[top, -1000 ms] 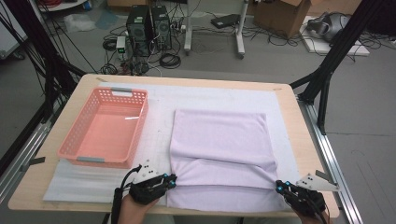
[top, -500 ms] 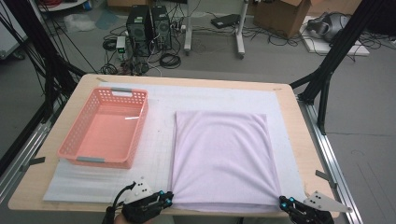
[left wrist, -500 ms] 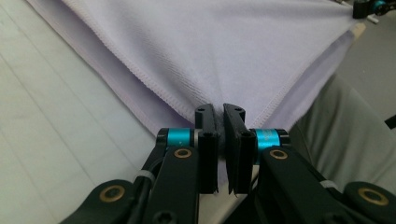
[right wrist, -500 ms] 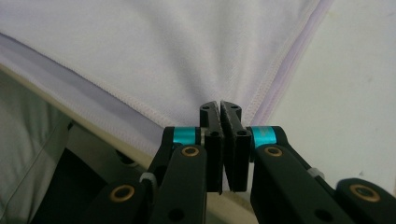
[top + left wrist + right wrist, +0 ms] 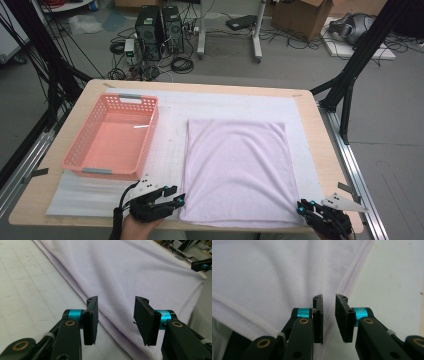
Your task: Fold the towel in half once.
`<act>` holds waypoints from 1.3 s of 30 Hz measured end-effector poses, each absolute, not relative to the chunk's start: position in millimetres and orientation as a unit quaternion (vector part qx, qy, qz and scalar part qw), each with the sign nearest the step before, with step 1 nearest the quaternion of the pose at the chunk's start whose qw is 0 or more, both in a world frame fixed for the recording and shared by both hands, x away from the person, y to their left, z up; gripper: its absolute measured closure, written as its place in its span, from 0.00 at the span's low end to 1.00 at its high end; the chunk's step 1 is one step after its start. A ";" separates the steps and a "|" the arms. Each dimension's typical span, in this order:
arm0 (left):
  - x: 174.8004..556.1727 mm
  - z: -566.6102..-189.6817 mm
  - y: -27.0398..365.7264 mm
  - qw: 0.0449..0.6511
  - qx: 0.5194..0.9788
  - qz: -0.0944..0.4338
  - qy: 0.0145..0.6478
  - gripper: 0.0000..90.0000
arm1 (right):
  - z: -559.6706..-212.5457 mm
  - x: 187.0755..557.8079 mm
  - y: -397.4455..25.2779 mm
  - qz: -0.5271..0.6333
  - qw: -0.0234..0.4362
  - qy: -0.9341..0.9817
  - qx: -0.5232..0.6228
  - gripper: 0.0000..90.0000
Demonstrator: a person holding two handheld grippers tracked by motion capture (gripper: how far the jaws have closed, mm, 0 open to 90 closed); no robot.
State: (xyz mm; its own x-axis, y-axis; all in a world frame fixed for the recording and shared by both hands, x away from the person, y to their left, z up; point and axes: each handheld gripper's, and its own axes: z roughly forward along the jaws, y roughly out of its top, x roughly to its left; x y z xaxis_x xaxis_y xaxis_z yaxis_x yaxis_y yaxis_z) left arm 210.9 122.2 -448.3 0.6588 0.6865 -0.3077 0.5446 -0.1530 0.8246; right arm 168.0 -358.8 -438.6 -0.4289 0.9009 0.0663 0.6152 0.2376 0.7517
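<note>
A pale lilac towel (image 5: 236, 167) lies flat on the white mat, its near edge at the table's front. My left gripper (image 5: 176, 199) sits at the towel's near left corner. In the left gripper view it (image 5: 116, 315) stands wide open, with the towel's stitched hem (image 5: 105, 310) running between the jaws. My right gripper (image 5: 302, 207) is at the near right corner. Its jaws (image 5: 329, 316) stand a narrow gap apart over the hem (image 5: 348, 281), holding nothing. The towel (image 5: 274, 272) spreads beyond them.
A pink plastic basket (image 5: 151, 134) stands empty on the left half of the table. A white gridded mat (image 5: 170, 150) covers most of the wooden table (image 5: 327, 155). The right gripper (image 5: 203, 265) shows far off in the left gripper view.
The towel's near part, folded back and held up a second ago, has been drawn toward the table's front edge and laid flat. Both grippers have let go of it.
</note>
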 end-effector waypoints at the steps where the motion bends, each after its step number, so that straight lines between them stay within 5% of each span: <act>1: 213.5 -450.1 119.5 0.502 0.761 0.067 0.406 0.61 | -439.6 171.3 -356.5 0.362 0.194 0.765 0.496 0.84; 6: 212.8 -456.2 105.3 0.477 0.786 0.070 0.387 0.66 | -443.0 181.0 -351.9 0.352 0.189 0.768 0.500 0.94; 9: 207.2 -454.6 99.9 0.455 0.800 0.105 0.378 0.90 | -442.8 180.1 -353.1 0.353 0.187 0.772 0.495 0.99; 11: 205.6 -452.0 99.7 0.453 0.800 0.112 0.378 0.96 | -441.8 178.8 -352.6 0.352 0.194 0.774 0.490 0.99; 21: 197.4 -442.0 122.7 0.489 0.772 0.089 0.395 0.96 | -429.3 156.1 -374.1 0.381 0.199 0.748 0.505 1.00; 25: 198.9 -446.2 118.3 0.490 0.767 0.083 0.407 0.76 | -431.4 156.0 -373.7 0.391 0.189 0.743 0.509 0.96; 31: 194.1 -452.9 112.1 0.479 0.780 0.061 0.397 0.68 | -439.0 163.0 -359.2 0.372 0.182 0.764 0.495 0.78; 33: 191.7 -455.5 108.4 0.471 0.787 0.071 0.391 0.74 | -442.9 166.1 -354.7 0.351 0.189 0.776 0.488 0.85; 35: 189.1 -454.3 106.1 0.465 0.793 0.083 0.386 0.92 | -441.3 167.0 -354.2 0.342 0.199 0.783 0.481 0.97; 39: 187.3 -444.2 114.0 0.483 0.782 0.082 0.385 0.95 | -436.8 161.6 -356.8 0.340 0.208 0.783 0.477 0.98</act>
